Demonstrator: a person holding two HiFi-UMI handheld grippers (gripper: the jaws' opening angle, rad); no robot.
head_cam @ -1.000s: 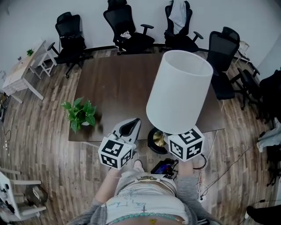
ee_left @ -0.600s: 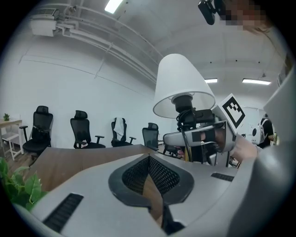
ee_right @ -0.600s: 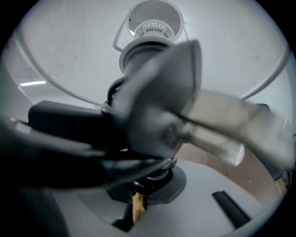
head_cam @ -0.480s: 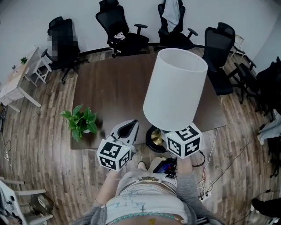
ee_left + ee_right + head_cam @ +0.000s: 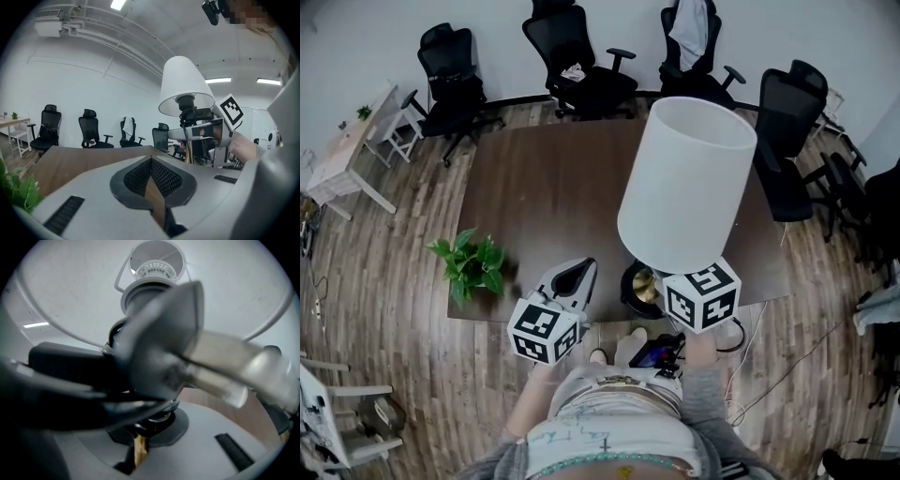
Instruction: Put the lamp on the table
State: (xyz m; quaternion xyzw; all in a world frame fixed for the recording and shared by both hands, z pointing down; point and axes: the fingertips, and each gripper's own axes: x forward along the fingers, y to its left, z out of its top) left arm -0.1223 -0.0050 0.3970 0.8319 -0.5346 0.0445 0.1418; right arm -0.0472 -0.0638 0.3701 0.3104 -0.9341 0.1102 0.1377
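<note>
The lamp has a tall white shade (image 5: pixel 686 183) and a black and gold base (image 5: pixel 642 289), which sits over the near edge of the dark brown table (image 5: pixel 544 187). I cannot tell whether the base touches the tabletop. My right gripper (image 5: pixel 150 427) is shut on the lamp's brass stem (image 5: pixel 139 446) just under the shade. Its marker cube (image 5: pixel 701 296) shows below the shade. My left gripper (image 5: pixel 572 277) is shut on nothing, to the left of the base, pointing across the table. From the left gripper view, the lamp (image 5: pixel 185 84) stands to the right.
A potted green plant (image 5: pixel 471 262) stands on the table's near left corner. Black office chairs (image 5: pixel 581 66) ring the far and right sides. A small white table (image 5: pixel 342 155) is at far left. A device (image 5: pixel 656 354) and cables lie on the wooden floor by the person's feet.
Both grippers and the lamp have moved forward toward the table. The base, earlier at the table's near edge, now hangs over the tabletop.
</note>
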